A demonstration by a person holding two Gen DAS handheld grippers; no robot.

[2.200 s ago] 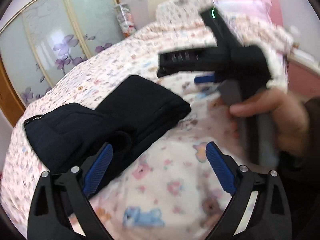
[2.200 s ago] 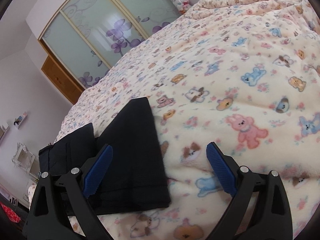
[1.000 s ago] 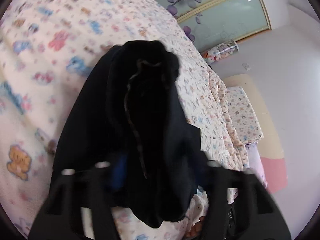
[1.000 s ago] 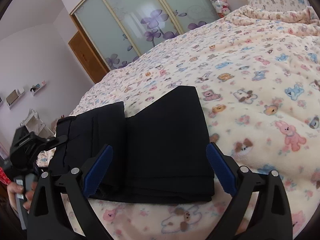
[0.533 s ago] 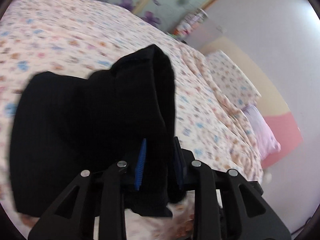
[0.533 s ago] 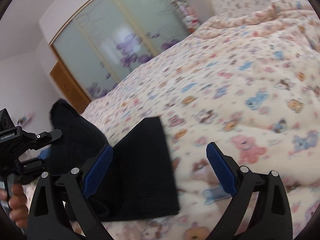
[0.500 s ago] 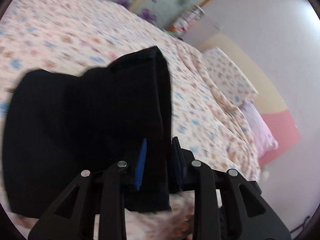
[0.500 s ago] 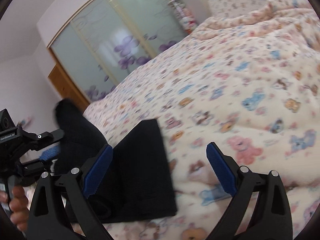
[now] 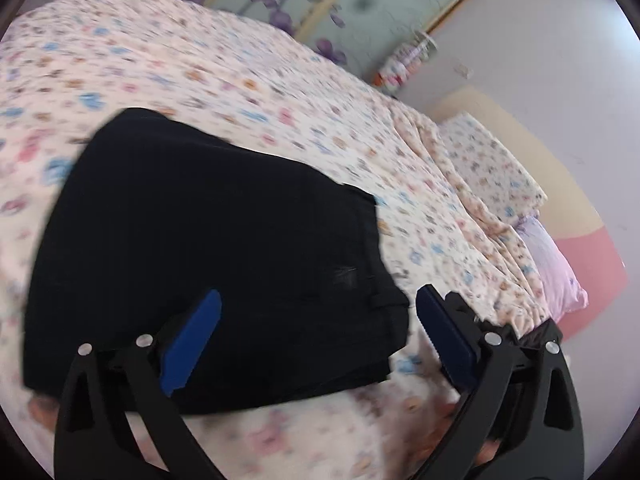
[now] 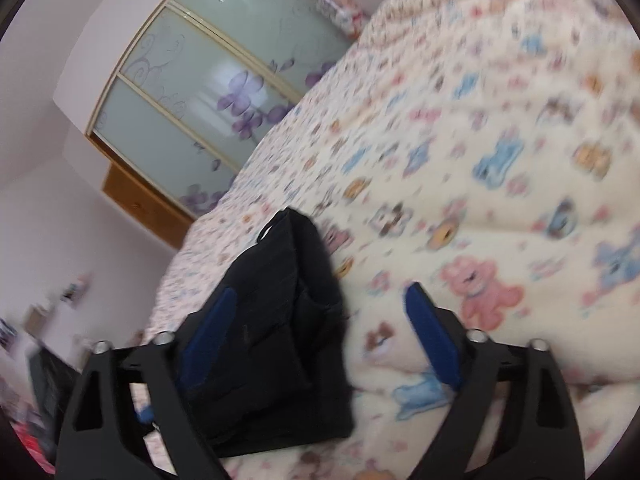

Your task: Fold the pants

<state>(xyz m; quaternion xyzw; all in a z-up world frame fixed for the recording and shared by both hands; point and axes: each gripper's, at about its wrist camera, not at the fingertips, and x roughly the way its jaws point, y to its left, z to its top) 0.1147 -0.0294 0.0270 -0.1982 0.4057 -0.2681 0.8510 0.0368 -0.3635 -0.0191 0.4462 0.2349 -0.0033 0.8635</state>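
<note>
The left claw (image 9: 316,332) has its jaws wide apart and grips nothing, hovering just above the near edge of the pants (image 9: 208,248), with one blue pad over the black cloth and the other past its right edge over the blanket (image 9: 248,80). The right claw (image 10: 316,336) is likewise spread and empty, its left pad over the pants (image 10: 288,320) and its right pad over bare blanket (image 10: 500,160). The pants lie on the bed as a compact dark bundle, several layers deep, with the waistband side and a seam showing on top in the left view. The fold looks nearly or fully done, so the main danger is undoing it. A low pad could catch the top layer and drag it off the stack, since the cloth is limp and loose. The right view shows the top layer puckered and lifted near the far end, where what may be a belt loop sticks up; it could spring back open if left unpressed. The fleece blanket is soft and uneven, so pressing down may tilt the bundle rather than flatten it. Both views are blurred, so the exact edge alignment cannot be judged. The wardrobe (image 10: 208,76) and pillows (image 9: 552,272) stand well apart and pose no hazard.
</note>
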